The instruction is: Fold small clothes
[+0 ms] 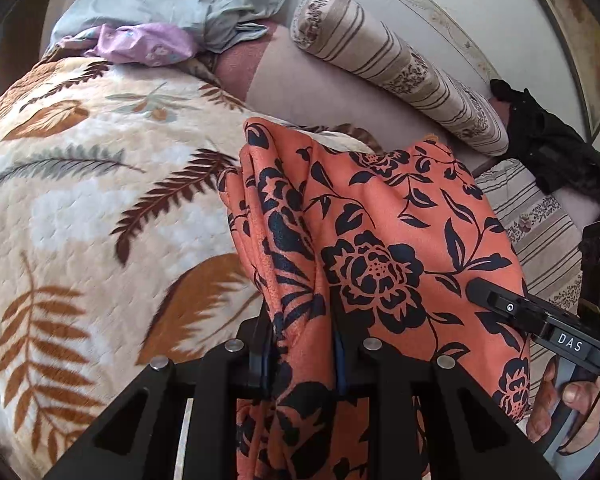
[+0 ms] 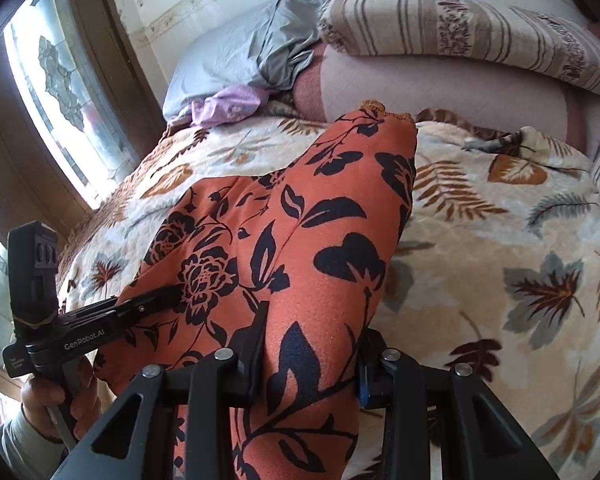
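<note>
An orange garment with black flowers (image 1: 380, 220) hangs lifted above the bed. A bunched edge of it is pinched between the fingers of my left gripper (image 1: 302, 340), which is shut on the cloth at the bottom of the left wrist view. In the right wrist view the orange garment (image 2: 300, 220) runs up from my right gripper (image 2: 310, 352), shut on a thick fold. Each gripper shows in the other's view: the right gripper (image 1: 478, 290) bites the cloth's right side, and the left gripper (image 2: 174, 292) its left side. A hand (image 2: 56, 396) holds the left handle.
Under the garment lies a cream blanket with brown leaves (image 1: 80, 200). Behind it are a striped bolster (image 1: 400, 68), a grey pillow (image 1: 172, 0), a purple cloth (image 1: 140, 44) and a black garment (image 1: 560, 152). A window (image 2: 60, 100) is on the left.
</note>
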The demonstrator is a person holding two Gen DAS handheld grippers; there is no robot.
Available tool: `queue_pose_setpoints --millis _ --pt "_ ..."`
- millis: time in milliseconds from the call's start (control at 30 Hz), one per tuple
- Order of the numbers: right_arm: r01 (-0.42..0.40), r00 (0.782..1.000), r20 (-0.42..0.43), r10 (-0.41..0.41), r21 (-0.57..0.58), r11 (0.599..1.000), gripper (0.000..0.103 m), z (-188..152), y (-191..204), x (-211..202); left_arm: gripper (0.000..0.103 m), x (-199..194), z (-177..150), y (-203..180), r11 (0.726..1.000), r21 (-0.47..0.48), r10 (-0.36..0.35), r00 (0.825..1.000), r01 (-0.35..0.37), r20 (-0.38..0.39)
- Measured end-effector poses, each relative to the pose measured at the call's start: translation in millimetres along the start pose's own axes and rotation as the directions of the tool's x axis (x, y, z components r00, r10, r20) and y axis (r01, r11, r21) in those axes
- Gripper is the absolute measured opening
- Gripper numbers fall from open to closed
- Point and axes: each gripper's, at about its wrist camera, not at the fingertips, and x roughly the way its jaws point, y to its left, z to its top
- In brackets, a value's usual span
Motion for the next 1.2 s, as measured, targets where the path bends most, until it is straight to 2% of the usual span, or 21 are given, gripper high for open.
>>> queue_pose_setpoints --millis 67,100,133,167,200,233,267,333,433,500,567,633,667,700,767,900,1000,1067,1100,1167,1200 --pt "-0.031 0.999 -0.023 0.034 0.111 0.993 0.037 1 -42 11 0.03 27 6 -14 1.0 0.007 0.019 0.998 -0.019 -0.052" --pt "-0.011 0.999 -0.033 0.017 0.179 0.984 0.044 -4 -65 19 0.032 46 6 -17 0.999 0.016 0.035 0.994 -0.033 -0.099" --pt "0.037 0.998 -0.064 -0.022 0.232 0.972 0.051 -12 -82 30 0.034 63 -1 -18 0.998 0.032 0.067 0.983 -0.063 -0.169" --pt "0.077 0.992 -0.117 -0.047 0.268 0.96 0.053 -21 -97 41 0.035 80 -7 -17 0.993 0.048 0.121 0.963 -0.112 -0.241" --pt "0.108 0.985 -0.159 -0.063 0.295 0.949 0.054 -33 -108 48 0.038 88 -12 -14 0.991 0.051 0.131 0.953 -0.122 -0.273" --pt "0.102 0.986 -0.159 -0.053 0.313 0.944 0.053 -44 -117 48 0.04 82 -15 -12 0.994 0.039 0.113 0.962 -0.106 -0.248" --pt "0.063 0.991 -0.13 -0.021 0.329 0.942 0.054 -51 -121 43 0.048 72 -16 -10 0.993 0.036 0.12 0.969 -0.114 -0.217" --pt "0.063 0.996 -0.08 -0.038 0.329 0.942 0.055 -56 -120 27 0.056 49 -16 -9 0.987 0.036 0.158 0.974 -0.154 -0.162" --pt "-0.031 0.999 0.053 0.015 0.328 0.944 0.056 -44 -108 -7 0.056 17 -19 -10 0.982 0.049 0.187 0.978 -0.183 -0.091" --pt "-0.091 0.992 0.109 0.061 0.295 0.951 0.073 -31 -92 -20 0.059 8 -22 -10 0.983 0.05 0.18 0.98 -0.176 -0.085" --pt "-0.164 0.983 0.125 0.135 0.258 0.952 0.076 -23 -72 -13 0.063 11 -31 -11 0.984 0.046 0.177 0.98 -0.173 -0.089" --pt "-0.18 0.984 0.057 0.171 0.287 0.941 0.078 -33 -65 11 0.063 30 -43 -8 0.977 0.067 0.211 0.965 -0.203 -0.154" --pt "-0.154 0.985 -0.029 0.173 0.327 0.932 0.079 -41 -68 32 0.063 43 -49 -8 0.973 0.075 0.23 0.955 -0.22 -0.188" --pt "-0.12 0.981 -0.098 0.166 0.362 0.924 0.079 -51 -72 47 0.064 48 -53 -7 0.973 0.075 0.229 0.953 -0.219 -0.197" --pt "-0.13 0.986 -0.051 0.158 0.354 0.926 0.079 -57 -69 42 0.065 38 -55 -5 0.976 0.062 0.218 0.963 -0.21 -0.156" --pt "-0.137 0.988 -0.026 0.152 0.302 0.943 0.079 -36 -54 26 0.065 16 -55 -8 0.976 0.075 0.211 0.974 -0.205 -0.084" --pt "-0.132 0.99 -0.017 0.143 0.284 0.95 0.079 -8 -56 33 0.068 25 -62 -6 0.977 0.091 0.203 0.971 -0.192 -0.123" --pt "-0.153 0.987 -0.006 0.163 0.311 0.938 0.079 8 -66 47 0.068 32 -68 -3 0.978 0.093 0.2 0.971 -0.188 -0.133" --pt "-0.152 0.986 -0.014 0.166 0.329 0.932 0.082 14 -75 58 0.069 34 -69 -2 0.979 0.089 0.194 0.972 -0.183 -0.13" --pt "-0.061 0.991 -0.084 0.1 0.381 0.923 0.084 17 -95 89 0.072 36 -70 1 0.982 0.081 0.18 0.975 -0.171 -0.131" --pt "-0.048 0.989 -0.11 0.103 0.418 0.907 0.084 14 -104 100 0.072 37 -69 2 0.984 0.079 0.171 0.976 -0.162 -0.132"
